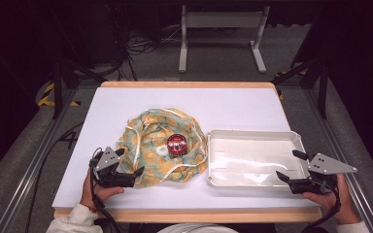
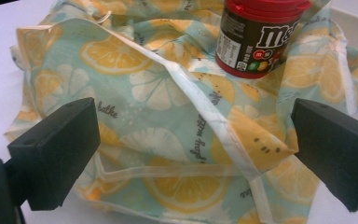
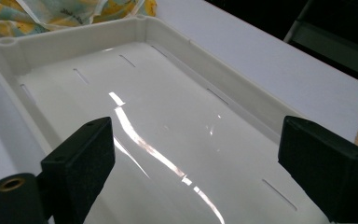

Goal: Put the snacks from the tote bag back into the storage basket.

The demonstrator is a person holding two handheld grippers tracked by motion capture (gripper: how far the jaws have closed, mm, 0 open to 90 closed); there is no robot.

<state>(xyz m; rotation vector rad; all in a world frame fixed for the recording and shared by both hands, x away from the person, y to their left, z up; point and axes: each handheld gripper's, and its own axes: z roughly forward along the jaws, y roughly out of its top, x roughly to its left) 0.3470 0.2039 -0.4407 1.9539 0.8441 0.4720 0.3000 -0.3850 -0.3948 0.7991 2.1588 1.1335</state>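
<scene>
High view, left to right: left gripper (image 1: 126,167), fingers wide, at the lemon-print cloth bag (image 1: 148,141), nothing gripped. A red-lidded brown candy jar (image 1: 177,144) stands on the bag, apparently unpacked. The shallow white plastic tray (image 1: 213,167) lies empty; right gripper (image 1: 291,166) hovers wide over it.

Overhead camera; two close tong-mounted cameras

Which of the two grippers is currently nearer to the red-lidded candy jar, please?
Left. The left gripper sits at the cloth's near edge, just short of the candy jar; the right gripper is over the white tray, far right.
</scene>
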